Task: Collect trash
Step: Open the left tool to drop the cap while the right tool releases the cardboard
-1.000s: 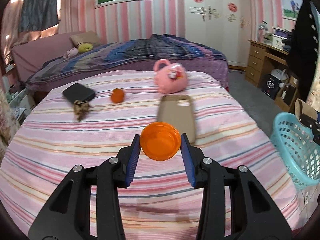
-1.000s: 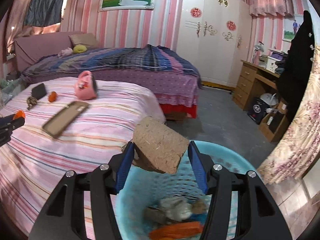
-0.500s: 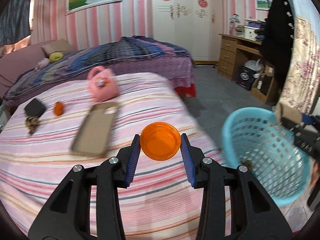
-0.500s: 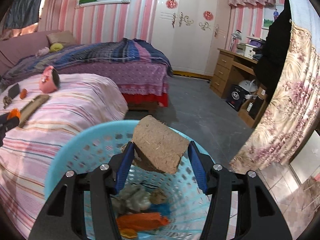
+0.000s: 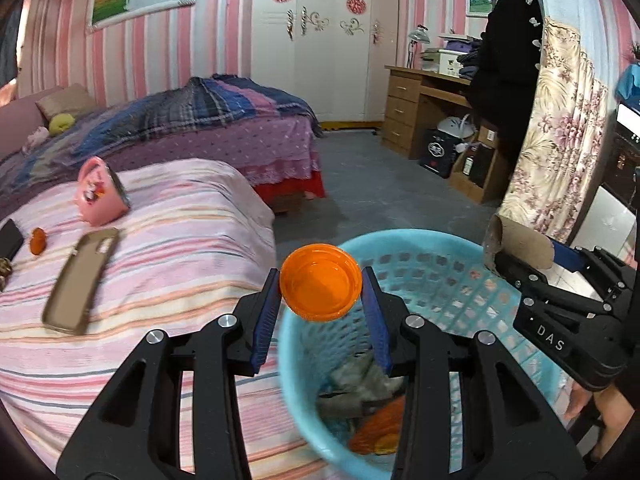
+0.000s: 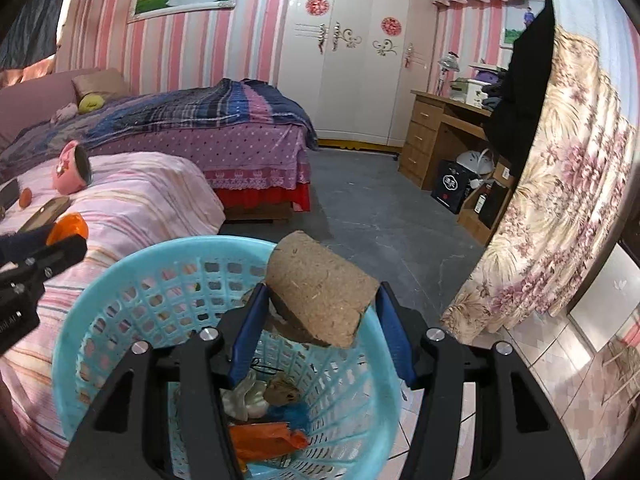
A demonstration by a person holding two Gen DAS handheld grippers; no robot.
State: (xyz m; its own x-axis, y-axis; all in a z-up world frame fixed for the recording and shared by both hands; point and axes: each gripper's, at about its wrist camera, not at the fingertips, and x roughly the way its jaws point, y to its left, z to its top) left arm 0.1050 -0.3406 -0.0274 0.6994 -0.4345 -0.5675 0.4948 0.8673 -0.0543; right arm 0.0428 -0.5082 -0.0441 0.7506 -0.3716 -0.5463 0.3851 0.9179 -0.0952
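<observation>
My left gripper [image 5: 320,292] is shut on an orange plastic lid [image 5: 320,282] and holds it over the near rim of the light-blue trash basket [image 5: 452,276]. My right gripper [image 6: 318,312] is shut on a flattened brown cardboard tube [image 6: 320,290], held above the same basket [image 6: 116,304]. The basket holds crumpled paper, an orange wrapper [image 6: 264,440] and other scraps. The right gripper with the tube [image 5: 520,242] shows at the right of the left wrist view. The left gripper and lid [image 6: 68,230] show at the left of the right wrist view.
The striped pink bed [image 5: 168,248] lies left of the basket, with a phone case [image 5: 80,280], a pink bag [image 5: 100,194], a small orange object [image 5: 38,240] and a dark wallet [image 5: 10,236]. A second bed, a wooden desk [image 5: 424,96] and a floral curtain [image 5: 552,152] stand beyond.
Both grippers have swung right from the bed toward the basket. The left gripper's lid is now over the basket rim; the right gripper's tube hangs above the basket's middle.
</observation>
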